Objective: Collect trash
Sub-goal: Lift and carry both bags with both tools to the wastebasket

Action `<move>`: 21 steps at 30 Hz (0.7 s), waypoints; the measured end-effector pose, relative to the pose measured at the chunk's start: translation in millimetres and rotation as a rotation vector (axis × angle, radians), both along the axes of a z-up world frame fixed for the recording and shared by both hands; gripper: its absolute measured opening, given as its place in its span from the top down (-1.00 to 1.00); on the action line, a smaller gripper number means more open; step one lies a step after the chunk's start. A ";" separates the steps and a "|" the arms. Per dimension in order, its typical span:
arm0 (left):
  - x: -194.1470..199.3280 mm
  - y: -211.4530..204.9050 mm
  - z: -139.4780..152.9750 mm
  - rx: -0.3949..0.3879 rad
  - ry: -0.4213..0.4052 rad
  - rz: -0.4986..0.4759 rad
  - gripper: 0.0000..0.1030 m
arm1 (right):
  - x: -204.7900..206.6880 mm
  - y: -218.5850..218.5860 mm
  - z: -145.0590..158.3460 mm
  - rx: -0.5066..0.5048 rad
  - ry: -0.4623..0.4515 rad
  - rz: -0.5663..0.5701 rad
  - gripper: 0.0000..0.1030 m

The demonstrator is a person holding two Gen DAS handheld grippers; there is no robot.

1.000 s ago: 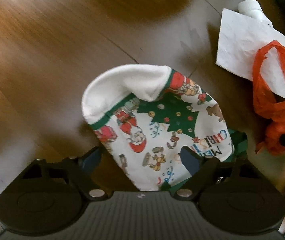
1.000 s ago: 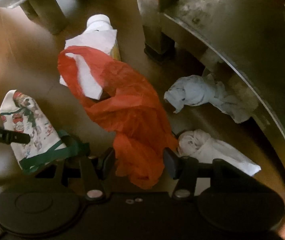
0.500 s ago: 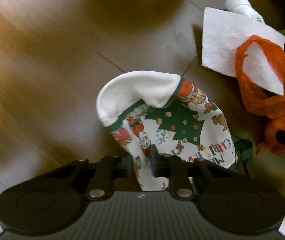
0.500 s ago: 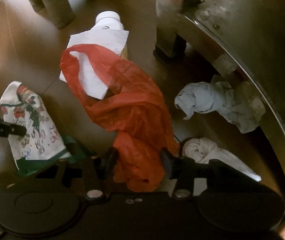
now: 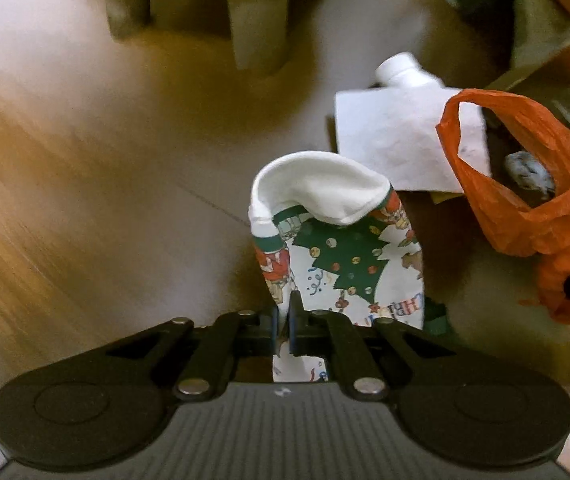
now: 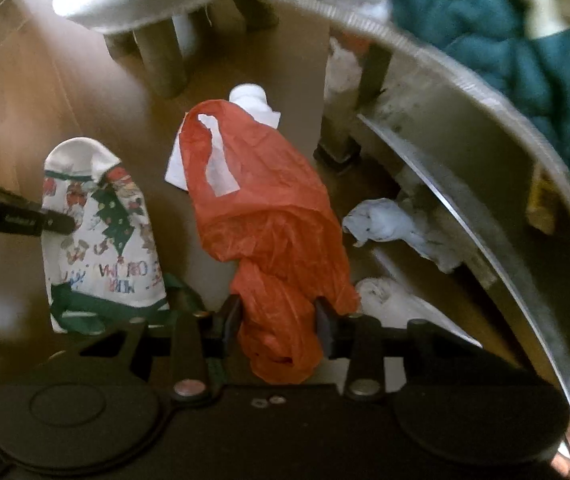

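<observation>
My left gripper [image 5: 284, 320] is shut on the edge of a Christmas-print cloth bag [image 5: 341, 252], white inside with a green tree and Santa figures; the bag hangs lifted off the wooden floor and also shows in the right wrist view [image 6: 101, 236]. My right gripper [image 6: 279, 322] is shut on a bunched orange plastic bag [image 6: 261, 208], which hangs lifted; the orange bag shows at the right of the left wrist view [image 5: 525, 184]. A white paper sheet [image 5: 393, 140] and a white bottle [image 5: 401, 70] lie on the floor behind the bags.
Crumpled white tissues [image 6: 389, 226] [image 6: 397, 300] lie on the floor by a metal bed frame [image 6: 457, 128] with a green quilt [image 6: 525, 32] on top. A stool with thick legs [image 5: 257, 20] stands behind. Wooden floor [image 5: 65, 200] spreads to the left.
My left gripper closed on the Christmas bag and lifted it. My right gripper closed on the orange bag and raised it. Both views rose and tilted up toward the furniture.
</observation>
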State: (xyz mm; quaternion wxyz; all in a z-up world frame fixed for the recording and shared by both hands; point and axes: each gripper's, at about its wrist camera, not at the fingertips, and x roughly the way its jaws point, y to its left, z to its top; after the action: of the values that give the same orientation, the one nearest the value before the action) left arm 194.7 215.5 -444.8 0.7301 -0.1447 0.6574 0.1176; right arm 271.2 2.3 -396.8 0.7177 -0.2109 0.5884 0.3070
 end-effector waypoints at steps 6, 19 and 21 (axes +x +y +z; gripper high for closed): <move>-5.1 0.7 52.6 0.056 -0.083 -0.064 0.93 | -17.7 -17.0 46.9 0.022 -0.062 0.002 0.26; 0.3 31.4 204.7 0.200 -0.390 -0.002 0.93 | -44.3 -52.6 176.0 0.130 -0.278 -0.044 0.26; -1.5 34.2 233.2 0.221 -0.448 0.008 0.93 | -47.5 -61.5 200.1 0.154 -0.323 -0.051 0.26</move>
State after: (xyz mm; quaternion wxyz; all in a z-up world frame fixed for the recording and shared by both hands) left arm 193.2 249.7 -211.5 0.8686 -0.0893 0.4615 0.1566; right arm 223.8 -59.2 -196.7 0.8244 -0.1868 0.4455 0.2951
